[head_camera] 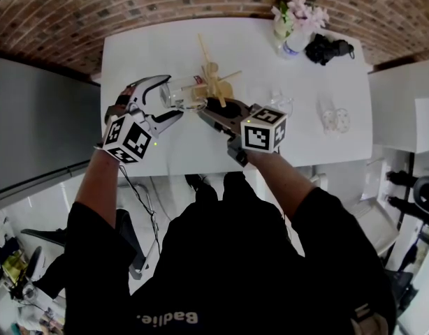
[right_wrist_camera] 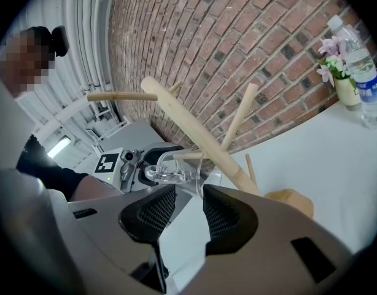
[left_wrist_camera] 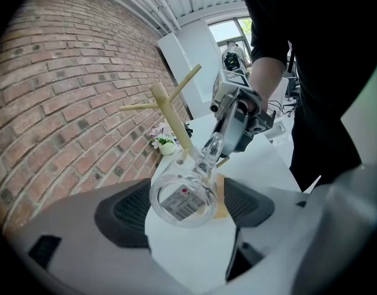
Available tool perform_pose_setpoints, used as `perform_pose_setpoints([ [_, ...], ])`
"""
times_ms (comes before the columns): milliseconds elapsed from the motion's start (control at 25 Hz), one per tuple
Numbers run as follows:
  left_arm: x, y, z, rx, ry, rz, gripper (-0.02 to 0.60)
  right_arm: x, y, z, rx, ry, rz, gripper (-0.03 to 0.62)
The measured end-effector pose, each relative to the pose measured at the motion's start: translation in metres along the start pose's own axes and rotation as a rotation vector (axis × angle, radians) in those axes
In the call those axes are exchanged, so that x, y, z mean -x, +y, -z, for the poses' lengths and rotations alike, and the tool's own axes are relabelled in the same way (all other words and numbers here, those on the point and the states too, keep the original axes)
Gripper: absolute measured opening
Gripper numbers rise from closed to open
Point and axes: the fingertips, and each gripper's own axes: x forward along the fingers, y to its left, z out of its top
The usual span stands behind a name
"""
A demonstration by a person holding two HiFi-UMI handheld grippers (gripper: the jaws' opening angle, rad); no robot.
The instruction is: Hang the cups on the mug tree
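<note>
The wooden mug tree (head_camera: 213, 81) stands mid-table with bare pegs. My left gripper (head_camera: 170, 100) is shut on a clear glass cup (head_camera: 178, 93), held just left of the tree. In the left gripper view the cup (left_wrist_camera: 182, 196) sits bottom-on between the pads (left_wrist_camera: 128, 211), its handle (left_wrist_camera: 210, 150) pointing at the trunk (left_wrist_camera: 171, 118). My right gripper (head_camera: 205, 112) hovers at the tree's foot, jaws open by a narrow gap with nothing between. In the right gripper view, past this gripper (right_wrist_camera: 190, 192), the cup's handle (right_wrist_camera: 166, 174) hangs beside the leaning trunk (right_wrist_camera: 201, 137).
Two more clear glass cups (head_camera: 280, 103) (head_camera: 335, 119) stand on the white table (head_camera: 144, 54) to the right of the tree. At the far edge are a flower vase (head_camera: 297, 21) and a black object (head_camera: 329, 48). A brick wall lies beyond.
</note>
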Motion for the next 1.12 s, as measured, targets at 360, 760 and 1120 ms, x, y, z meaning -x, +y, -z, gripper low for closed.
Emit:
perform_pose_setpoints([
  [360, 0.001, 0.0004, -0.0013, 0.008, -0.011, -0.002, 0.377, 0.0022, -0.0016, 0.002, 0.0, 0.004, 0.007, 0.163],
  [760, 0.0006, 0.0007, 0.0018, 0.026, -0.014, -0.01, 0.385, 0.0039, -0.0021, 0.0016, -0.003, -0.004, 0.015, 0.163],
  [1120, 0.002, 0.0066, 0.0044, 0.05, -0.024, -0.021, 0.385, 0.0042, -0.0053, 0.003, -0.01, -0.003, 0.018, 0.163],
])
